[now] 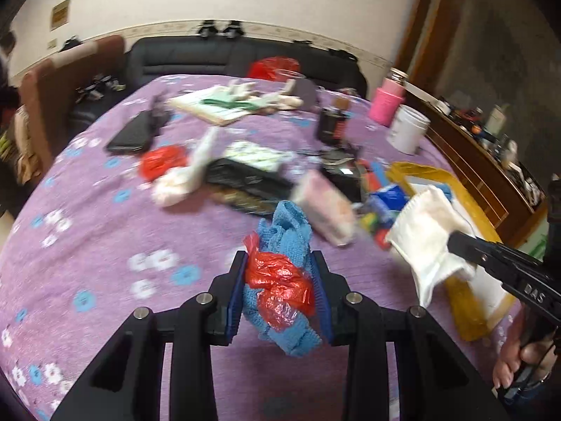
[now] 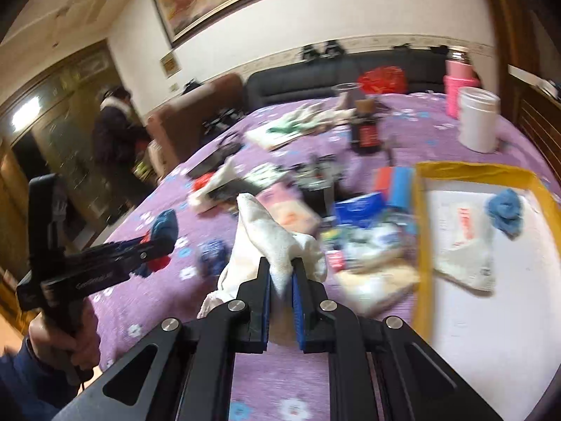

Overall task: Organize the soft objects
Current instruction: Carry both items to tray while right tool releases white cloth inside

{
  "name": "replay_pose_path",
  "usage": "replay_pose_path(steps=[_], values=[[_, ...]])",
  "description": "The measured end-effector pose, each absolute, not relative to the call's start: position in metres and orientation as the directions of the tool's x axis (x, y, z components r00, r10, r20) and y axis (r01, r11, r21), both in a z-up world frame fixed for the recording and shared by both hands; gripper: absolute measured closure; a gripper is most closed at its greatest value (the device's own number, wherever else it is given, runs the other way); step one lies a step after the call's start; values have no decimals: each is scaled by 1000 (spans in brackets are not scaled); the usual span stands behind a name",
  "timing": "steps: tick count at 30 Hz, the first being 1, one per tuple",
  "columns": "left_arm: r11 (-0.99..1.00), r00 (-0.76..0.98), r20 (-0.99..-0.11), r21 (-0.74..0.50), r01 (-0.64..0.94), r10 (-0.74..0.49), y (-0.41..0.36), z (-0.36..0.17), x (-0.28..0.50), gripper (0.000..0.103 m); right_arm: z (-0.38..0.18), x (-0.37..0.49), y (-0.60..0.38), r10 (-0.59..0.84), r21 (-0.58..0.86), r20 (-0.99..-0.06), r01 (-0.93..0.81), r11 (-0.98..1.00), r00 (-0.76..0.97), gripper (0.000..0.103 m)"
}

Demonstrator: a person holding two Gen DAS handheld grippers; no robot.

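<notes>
My left gripper (image 1: pixel 280 263) is shut on a blue knitted cloth (image 1: pixel 289 224) bundled with a red plastic bag (image 1: pixel 277 280), lifted above the purple tablecloth. My right gripper (image 2: pixel 280 266) is shut on a white cloth (image 2: pixel 270 235) that hangs from its blue pads. In the left wrist view the right gripper (image 1: pixel 455 242) holds that white cloth (image 1: pixel 424 231) over the near end of the yellow-rimmed tray (image 1: pixel 417 170). In the right wrist view the left gripper (image 2: pixel 164 242) comes in from the left with the blue cloth (image 2: pixel 166 226). The tray (image 2: pixel 473 170) holds a blue cloth ball (image 2: pixel 505 210) and a white bag.
The purple flowered tablecloth (image 1: pixel 105 245) is cluttered: a white tub (image 1: pixel 408 128), pink cup (image 1: pixel 385 100), dark bottle (image 1: pixel 333 119), black phone (image 1: pixel 131 133), another red bag (image 1: pixel 161 161), boxes and packets mid-table. A person (image 2: pixel 115 129) stands at the far left by a sofa.
</notes>
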State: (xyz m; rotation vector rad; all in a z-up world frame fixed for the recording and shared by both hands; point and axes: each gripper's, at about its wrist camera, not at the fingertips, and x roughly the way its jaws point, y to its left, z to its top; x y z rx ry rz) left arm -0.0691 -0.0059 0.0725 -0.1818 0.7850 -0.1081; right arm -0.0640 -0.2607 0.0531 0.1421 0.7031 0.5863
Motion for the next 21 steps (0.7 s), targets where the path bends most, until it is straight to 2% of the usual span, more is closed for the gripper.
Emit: replay_pose_path(steps=[10, 21], values=[[948, 622, -717, -210, 238, -315, -121, 79, -37, 69, 56, -46, -373, 360, 300, -580, -218, 928, 731, 91], [872, 446, -781, -247, 422, -437, -258, 61, 1, 69, 47, -3, -464, 154, 163, -696, -54, 985, 701, 91]])
